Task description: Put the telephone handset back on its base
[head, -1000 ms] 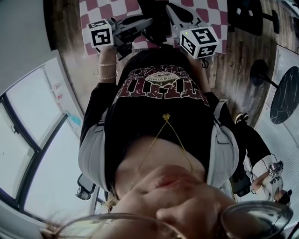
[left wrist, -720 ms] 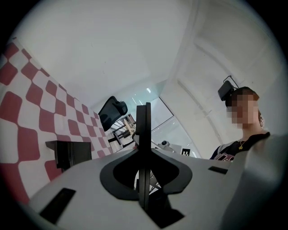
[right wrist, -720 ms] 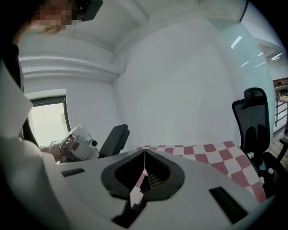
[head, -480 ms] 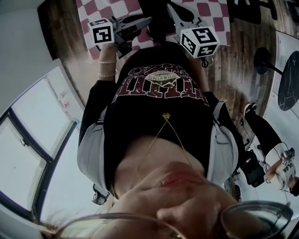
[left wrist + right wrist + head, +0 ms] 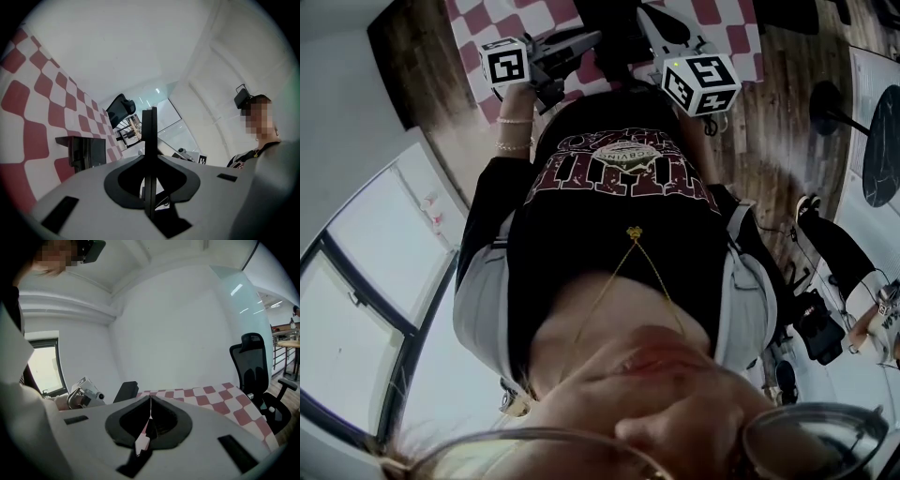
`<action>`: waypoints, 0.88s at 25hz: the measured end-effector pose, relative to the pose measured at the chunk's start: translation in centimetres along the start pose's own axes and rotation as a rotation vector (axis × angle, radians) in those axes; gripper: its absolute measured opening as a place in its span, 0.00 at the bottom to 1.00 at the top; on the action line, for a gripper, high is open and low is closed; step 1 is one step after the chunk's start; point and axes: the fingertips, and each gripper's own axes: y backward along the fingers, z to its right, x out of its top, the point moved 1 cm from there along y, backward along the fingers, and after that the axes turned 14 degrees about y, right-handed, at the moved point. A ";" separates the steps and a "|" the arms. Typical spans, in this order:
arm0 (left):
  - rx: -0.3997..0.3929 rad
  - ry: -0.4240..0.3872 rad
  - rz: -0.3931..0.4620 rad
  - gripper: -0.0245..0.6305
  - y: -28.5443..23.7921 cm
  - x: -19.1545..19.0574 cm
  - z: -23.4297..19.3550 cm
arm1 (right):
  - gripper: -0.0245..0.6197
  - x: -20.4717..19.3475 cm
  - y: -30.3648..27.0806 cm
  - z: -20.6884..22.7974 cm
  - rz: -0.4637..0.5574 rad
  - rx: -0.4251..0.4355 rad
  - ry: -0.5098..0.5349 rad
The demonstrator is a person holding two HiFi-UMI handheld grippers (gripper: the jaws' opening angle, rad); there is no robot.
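Your left gripper [image 5: 149, 117] has drifted slightly; right gripper [image 5: 150, 404] hasn't.
Both jaws pressed together, empty, checked counter [image 5: 211, 399] beyond them: seemingly idling, no handset visible.

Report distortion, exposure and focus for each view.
Head view: strong fisheye bending, window glass blown bright, black T-shirt dark, near foreground soft. Left gripper view: rolled sideways, checked tablecloth curving along the dark rim, mosaic patch at right. Right gripper view: evenly lit white wall, office chair sharp, mosaic patch top left.
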 end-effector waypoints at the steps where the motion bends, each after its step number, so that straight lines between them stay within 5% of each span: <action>1: 0.004 -0.006 -0.001 0.16 0.0 0.1 -0.1 | 0.07 -0.1 0.0 0.0 -0.001 -0.003 -0.002; 22: 0.052 0.047 0.022 0.16 0.4 -0.3 -3.7 | 0.07 -1.0 -0.1 0.6 -0.013 0.005 -0.008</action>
